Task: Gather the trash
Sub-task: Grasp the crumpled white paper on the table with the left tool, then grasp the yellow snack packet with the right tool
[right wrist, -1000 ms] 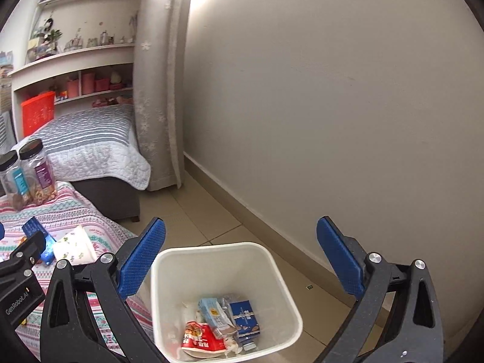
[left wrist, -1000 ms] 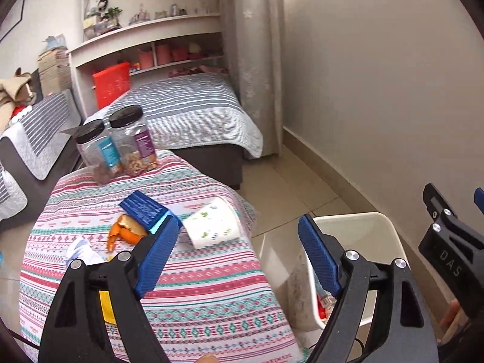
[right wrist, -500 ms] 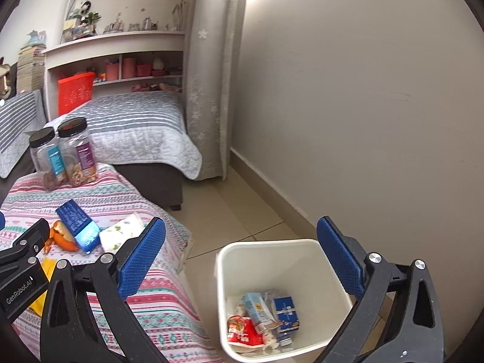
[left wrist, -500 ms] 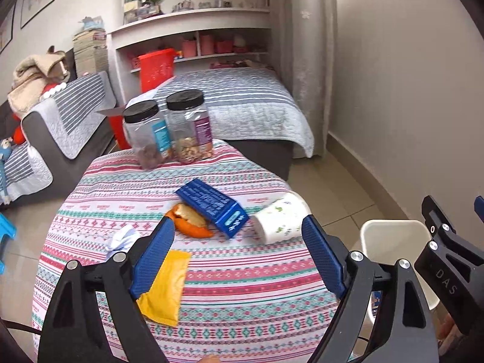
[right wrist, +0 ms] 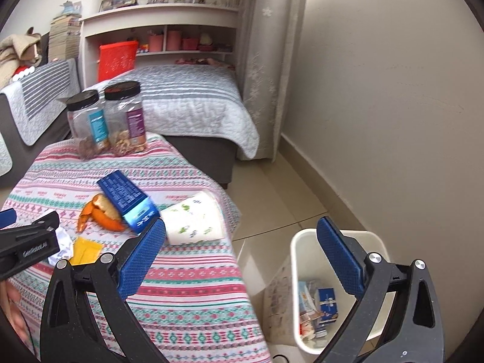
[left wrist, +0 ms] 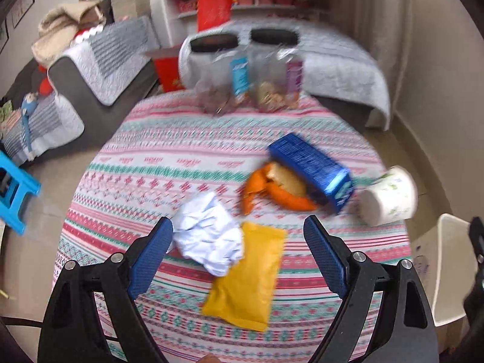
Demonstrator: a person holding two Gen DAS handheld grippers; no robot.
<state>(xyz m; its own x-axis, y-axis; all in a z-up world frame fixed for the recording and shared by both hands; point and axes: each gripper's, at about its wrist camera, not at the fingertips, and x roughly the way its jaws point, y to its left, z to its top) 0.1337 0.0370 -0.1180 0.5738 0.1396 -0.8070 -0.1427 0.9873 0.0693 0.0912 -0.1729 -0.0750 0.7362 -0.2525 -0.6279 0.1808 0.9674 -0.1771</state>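
— Nearest to us, the left tool [left wrist: 237, 245] stands wide, nothing pinched; its jaws have just been spreading further. Low in the middle of its view the crumpled white paper [left wrist: 208, 236] and the yellow packet [left wrist: 246, 278] lie between the blue pads, untouched as far as I can see.

— And the other one?

— The right tool [right wrist: 240, 254] gapes too, holding nothing. In its view one pad sits over the edge of the worktop [right wrist: 187, 296], the other over the white bin [right wrist: 302, 242] at lower right, which already has cartons in it.

— So what's left to collect?

— Past the paper and packet: orange peel [left wrist: 272, 196] tucked under the end of a blue box [left wrist: 308, 166], then a paper cup [left wrist: 390, 196] on its side at the right edge of the cloth. Farthest back, two jars with black lids [left wrist: 242, 69]; I'd guess those stay.

— What could spoil it?

— The paper overlaps the packet. I reckon a closing squeeze could catch both, or nip only a fold of paper so it slips free on the way to the bin. The picture is blurred, so the hand seems to be travelling; clamp down in a hurry and the pads may snag the patterned cloth.

— And the cup?

— It's round and close to the edge. A nudge might roll it onto the floor.
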